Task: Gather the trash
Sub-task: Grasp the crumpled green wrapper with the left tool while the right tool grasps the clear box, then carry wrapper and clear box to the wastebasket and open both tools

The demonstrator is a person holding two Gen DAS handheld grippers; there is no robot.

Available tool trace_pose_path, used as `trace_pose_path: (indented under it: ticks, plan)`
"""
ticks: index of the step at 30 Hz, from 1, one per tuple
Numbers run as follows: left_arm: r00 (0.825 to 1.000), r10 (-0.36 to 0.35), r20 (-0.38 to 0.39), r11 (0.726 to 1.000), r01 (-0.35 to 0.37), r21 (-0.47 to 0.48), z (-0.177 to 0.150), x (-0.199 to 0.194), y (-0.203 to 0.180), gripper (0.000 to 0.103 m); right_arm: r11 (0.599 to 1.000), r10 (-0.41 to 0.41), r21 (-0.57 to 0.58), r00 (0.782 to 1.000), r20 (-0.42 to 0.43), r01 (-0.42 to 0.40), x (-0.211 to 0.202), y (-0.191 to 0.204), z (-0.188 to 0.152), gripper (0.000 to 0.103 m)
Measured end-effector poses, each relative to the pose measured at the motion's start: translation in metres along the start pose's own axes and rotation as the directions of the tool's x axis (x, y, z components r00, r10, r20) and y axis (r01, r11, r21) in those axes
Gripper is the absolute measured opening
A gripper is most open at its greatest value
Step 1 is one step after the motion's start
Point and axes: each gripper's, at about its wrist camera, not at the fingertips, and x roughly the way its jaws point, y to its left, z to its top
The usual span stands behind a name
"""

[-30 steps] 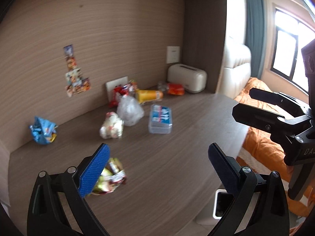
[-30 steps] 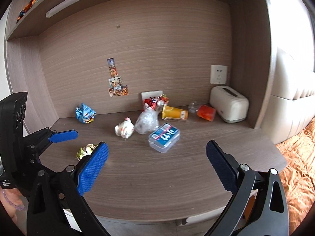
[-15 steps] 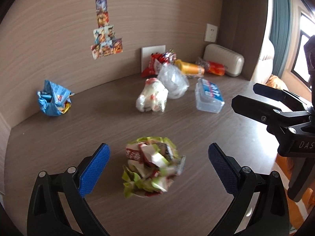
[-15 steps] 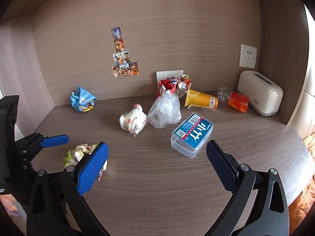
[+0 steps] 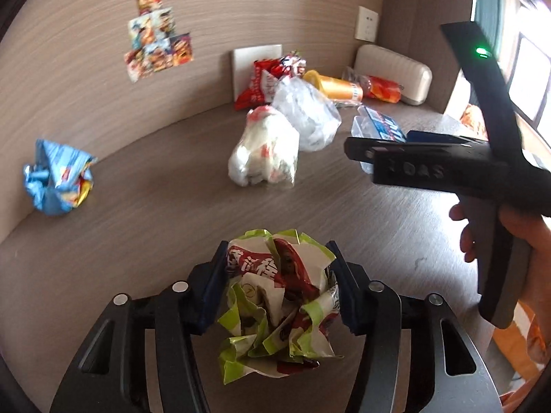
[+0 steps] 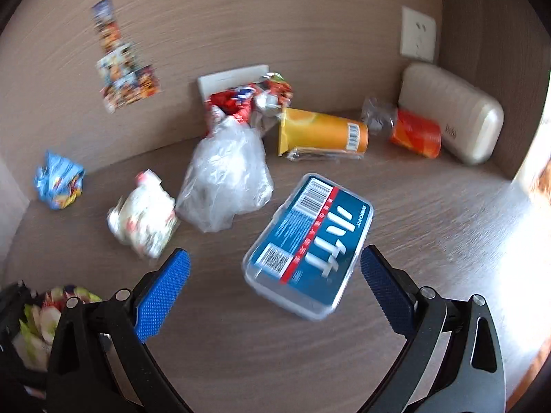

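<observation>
Now your left claw [image 5: 279, 289] is clenched on the crumpled green wrapper [image 5: 279, 306], while your right claw [image 6: 275, 289] hangs released around the plastic box [image 6: 310, 244].

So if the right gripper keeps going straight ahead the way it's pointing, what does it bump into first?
Most likely the clear plastic box with the blue label. It lies on the wooden desk right between the open blue fingers of the right gripper, slightly ahead of them. Depth is hard to judge, so the gripper may be above it.
</observation>
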Motion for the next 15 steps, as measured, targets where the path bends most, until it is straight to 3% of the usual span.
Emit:
trace_pose_path:
  ticks: [1, 2, 3, 8, 15]
  plan:
    - [1.0, -0.008, 0.0, 1.0, 0.008, 0.004, 0.002, 0.001, 0.0, 0.053, 1.0, -0.004, 0.016, 1.0, -0.009, 0.004, 0.004, -0.003, 0.002, 0.088]
    - [1.0, -0.012, 0.003, 1.0, 0.012, 0.009, 0.004, 0.002, -0.001, 0.052, 0.999, -0.008, 0.032, 1.0, -0.017, 0.008, 0.007, -0.007, 0.003, 0.071]
    - [1.0, -0.017, 0.005, 1.0, 0.017, 0.013, 0.006, 0.002, -0.002, 0.052, 0.999, -0.016, 0.045, 1.0, -0.026, 0.017, 0.009, -0.01, 0.004, 0.064]
    - [0.999, -0.036, 0.018, 0.999, 0.035, 0.015, 0.017, -0.004, -0.004, 0.052, 0.999, -0.006, 0.052, 0.999, -0.054, 0.009, 0.003, -0.015, 0.0, 0.062]
    - [0.996, -0.056, 0.068, 0.998, 0.055, 0.026, 0.035, -0.028, -0.018, 0.052, 0.999, 0.006, 0.04, 1.0, 0.026, -0.007, -0.059, -0.023, 0.003, 0.059]
